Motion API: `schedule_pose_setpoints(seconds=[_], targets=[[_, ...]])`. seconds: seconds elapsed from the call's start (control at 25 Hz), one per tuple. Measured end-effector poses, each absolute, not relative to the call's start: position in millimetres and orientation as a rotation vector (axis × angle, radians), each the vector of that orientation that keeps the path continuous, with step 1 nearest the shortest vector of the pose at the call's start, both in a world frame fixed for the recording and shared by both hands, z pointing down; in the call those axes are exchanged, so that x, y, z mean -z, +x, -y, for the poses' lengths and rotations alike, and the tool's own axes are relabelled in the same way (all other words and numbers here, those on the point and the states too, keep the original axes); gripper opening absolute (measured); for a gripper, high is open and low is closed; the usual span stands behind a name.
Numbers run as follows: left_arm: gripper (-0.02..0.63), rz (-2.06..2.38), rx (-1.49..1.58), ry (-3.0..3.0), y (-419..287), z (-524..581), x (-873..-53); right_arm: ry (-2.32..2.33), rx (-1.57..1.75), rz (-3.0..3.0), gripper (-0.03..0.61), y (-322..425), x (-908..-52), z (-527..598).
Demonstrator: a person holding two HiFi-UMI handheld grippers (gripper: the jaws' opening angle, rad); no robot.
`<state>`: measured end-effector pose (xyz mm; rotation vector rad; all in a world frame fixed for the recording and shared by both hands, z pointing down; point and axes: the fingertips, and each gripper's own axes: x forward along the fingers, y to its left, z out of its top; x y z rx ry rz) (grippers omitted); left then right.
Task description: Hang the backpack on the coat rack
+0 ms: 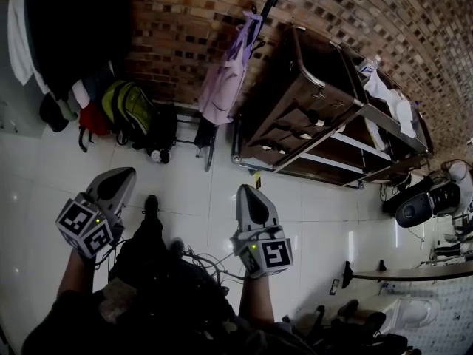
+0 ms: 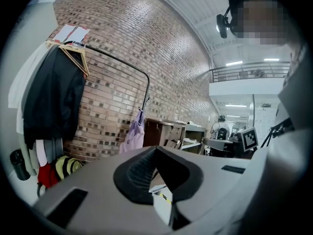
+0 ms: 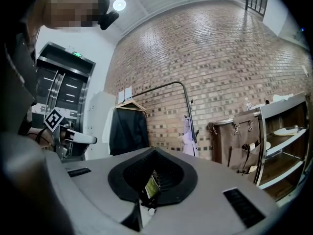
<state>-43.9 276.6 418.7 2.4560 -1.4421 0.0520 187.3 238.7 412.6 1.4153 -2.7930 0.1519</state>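
Note:
A green and yellow backpack (image 1: 129, 109) rests on the floor under the coat rack (image 1: 270, 2), beside a red bag (image 1: 92, 120); the left gripper view shows this backpack (image 2: 66, 166) low at the left. A lilac bag (image 1: 225, 80) hangs from the rack's right post. The rack's black rail (image 2: 122, 62) carries a dark coat (image 2: 54, 102) on a hanger. My left gripper (image 1: 122, 176) and right gripper (image 1: 247, 191) both point at the rack from well back. Each is shut, with nothing between its jaws. The right gripper view shows the rack (image 3: 166, 84) and lilac bag (image 3: 188, 138) far ahead.
A brown wooden cabinet (image 1: 310, 109) with open shelves stands right of the rack against the brick wall. Cables (image 1: 203, 261) trail on the white tiled floor by the person's feet. A black office chair (image 1: 425, 205) and a desk edge (image 1: 414, 272) are at the right.

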Motion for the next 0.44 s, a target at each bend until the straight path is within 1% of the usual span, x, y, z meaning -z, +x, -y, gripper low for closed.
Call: schedule_pose_setpoints(seconds=[0.44], targets=[[0.012, 1.415, -0.045, 2.444, -46.7, -291.3, -423.3, 1.367, -0.146, 2.783, -0.003, 166.6, -416.2, -245.9]])
